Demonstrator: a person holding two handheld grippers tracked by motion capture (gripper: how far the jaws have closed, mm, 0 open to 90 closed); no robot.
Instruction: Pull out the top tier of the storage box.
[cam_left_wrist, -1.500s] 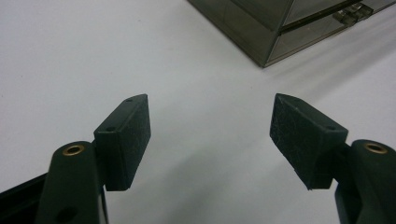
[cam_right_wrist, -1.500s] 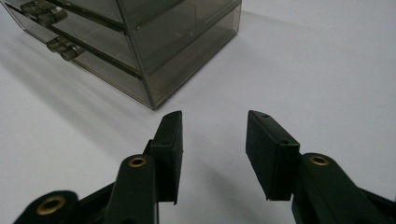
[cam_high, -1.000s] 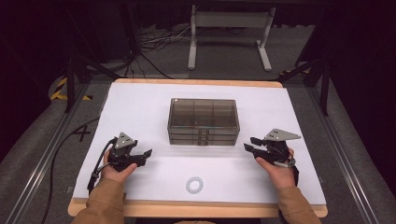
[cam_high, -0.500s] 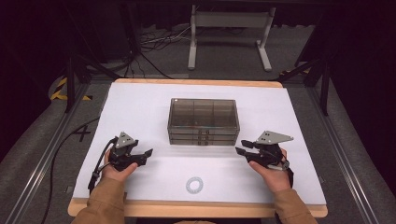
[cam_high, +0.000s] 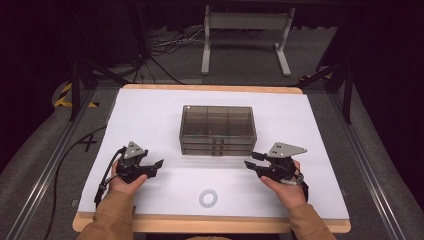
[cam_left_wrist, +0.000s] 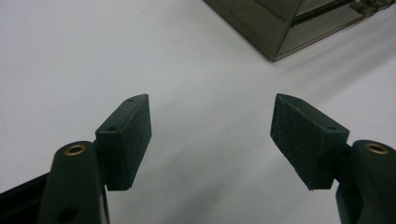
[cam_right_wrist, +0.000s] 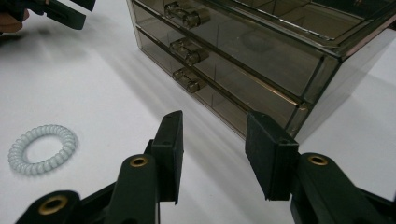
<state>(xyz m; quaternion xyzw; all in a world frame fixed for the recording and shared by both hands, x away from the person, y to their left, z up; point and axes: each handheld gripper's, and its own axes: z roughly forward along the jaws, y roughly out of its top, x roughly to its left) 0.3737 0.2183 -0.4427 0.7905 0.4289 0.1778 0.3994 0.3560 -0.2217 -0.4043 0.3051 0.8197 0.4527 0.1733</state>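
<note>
A smoky clear three-drawer box (cam_high: 218, 130) stands mid-table, its drawers closed, small handles (cam_right_wrist: 187, 50) facing the person. A pale spiral hair tie (cam_high: 208, 198) lies on the white table near the front edge, also at the left of the right gripper view (cam_right_wrist: 43, 149). My left gripper (cam_high: 156, 166) rests at the front left, open and empty, jaws wide apart (cam_left_wrist: 210, 135), with the box's corner (cam_left_wrist: 285, 28) ahead to the right. My right gripper (cam_high: 251, 161) sits at the front right, open with nothing between the jaws (cam_right_wrist: 212, 154), pointing at the box's lower right front corner.
The white table (cam_high: 150, 115) has a wooden edge (cam_high: 210, 223). Dark floor, cables (cam_high: 165, 45) and a metal stand (cam_high: 245, 35) lie beyond the far edge. Rails run along both sides. The other gripper (cam_right_wrist: 56, 11) shows at the top left of the right gripper view.
My right gripper has shifted left and a little toward the front, closer to the box's right front corner. The left gripper has stayed put.
</note>
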